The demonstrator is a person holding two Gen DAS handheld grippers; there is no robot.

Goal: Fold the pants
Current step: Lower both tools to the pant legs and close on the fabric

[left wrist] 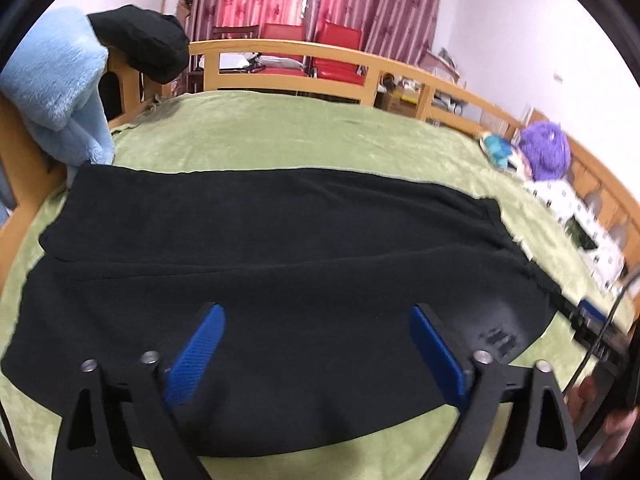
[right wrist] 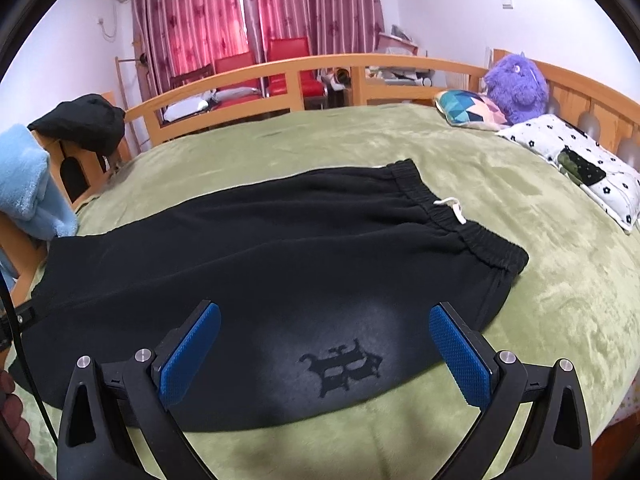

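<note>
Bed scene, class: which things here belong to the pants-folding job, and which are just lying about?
Belong to the job:
black pants
left gripper, open
right gripper, open
green blanket they lie on

Just lying about:
purple plush toy
patterned cushion
flowered pillow
blue towel
red chairs

Daylight glows red through the curtains [right wrist: 256, 12] behind the bed, and the room looks evenly bright from both my wrists. My left view is smeared with motion blur toward its right edge, where the purple plush [left wrist: 546, 152] goes soft. My right view is sharp. Both bend the bed rail [right wrist: 320, 64] into an arc, with black vignette in the corners. The black pants [right wrist: 256, 256] swallow detail.
</note>
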